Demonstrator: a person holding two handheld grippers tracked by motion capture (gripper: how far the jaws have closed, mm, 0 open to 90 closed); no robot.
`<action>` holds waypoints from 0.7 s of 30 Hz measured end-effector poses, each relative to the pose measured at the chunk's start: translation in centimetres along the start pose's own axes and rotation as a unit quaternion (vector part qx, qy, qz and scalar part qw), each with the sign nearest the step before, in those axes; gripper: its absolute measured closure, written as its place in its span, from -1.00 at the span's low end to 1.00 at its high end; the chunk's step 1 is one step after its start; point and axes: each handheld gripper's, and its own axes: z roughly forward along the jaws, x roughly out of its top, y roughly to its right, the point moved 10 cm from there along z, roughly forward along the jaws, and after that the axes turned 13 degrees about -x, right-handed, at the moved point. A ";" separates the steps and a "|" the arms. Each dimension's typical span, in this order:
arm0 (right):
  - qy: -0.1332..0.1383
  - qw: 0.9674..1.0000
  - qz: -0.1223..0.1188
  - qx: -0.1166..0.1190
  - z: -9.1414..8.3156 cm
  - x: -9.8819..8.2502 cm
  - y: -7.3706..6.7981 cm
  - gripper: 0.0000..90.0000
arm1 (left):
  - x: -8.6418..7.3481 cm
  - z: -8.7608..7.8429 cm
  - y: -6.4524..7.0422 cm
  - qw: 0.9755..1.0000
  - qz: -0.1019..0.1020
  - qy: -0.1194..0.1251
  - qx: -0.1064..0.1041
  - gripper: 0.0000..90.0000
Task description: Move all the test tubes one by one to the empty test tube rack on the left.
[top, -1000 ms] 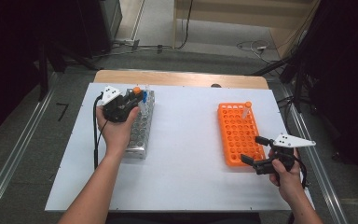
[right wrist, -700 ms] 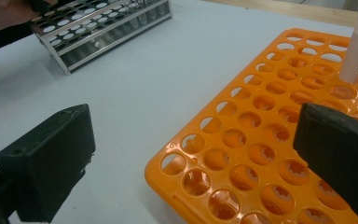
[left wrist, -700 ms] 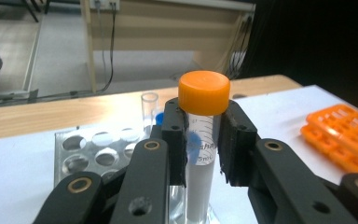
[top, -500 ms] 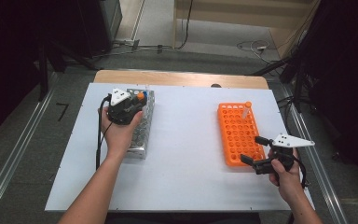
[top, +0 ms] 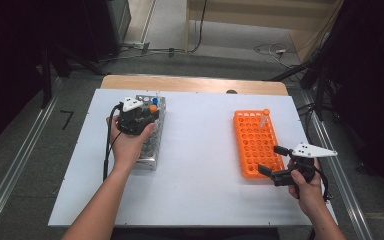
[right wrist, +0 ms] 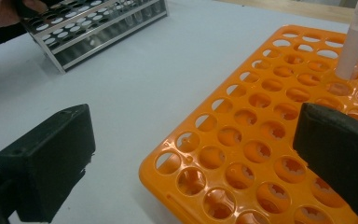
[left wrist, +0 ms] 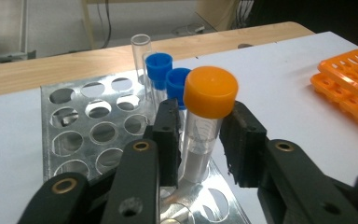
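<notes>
We have one tube (top: 264,118) standing in the orange rack (top: 254,145). The left gripper (left wrist: 198,140) straddles the orange-capped tube (left wrist: 206,123) in the metal rack (left wrist: 98,130); its jaws have just been opening, and the pads seem barely clear. The right gripper (top: 275,161) waits spread wide. Two blue-capped tubes (left wrist: 161,70) remain.

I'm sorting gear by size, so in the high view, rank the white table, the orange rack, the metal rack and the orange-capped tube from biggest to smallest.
1. White table
2. Orange rack and metal rack: they look about alike, and a hand covers part of the metal one, so no ranking
3. Orange-capped tube
</notes>
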 end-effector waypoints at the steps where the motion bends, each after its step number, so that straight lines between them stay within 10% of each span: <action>1: 0.000 1.000 0.000 -0.001 0.0 0.0 0.0 -1.00 | 0.0 -0.1 0.0 1.000 0.003 -0.001 0.004 0.50; 5: -0.001 1.000 0.001 -0.001 0.0 0.0 0.1 -1.00 | 0.1 -0.3 0.2 1.000 0.004 0.000 0.003 0.47; 21: 0.009 0.999 0.031 -0.019 0.8 1.4 1.8 -1.00 | -0.1 -3.4 5.0 0.994 0.000 0.048 -0.097 -0.95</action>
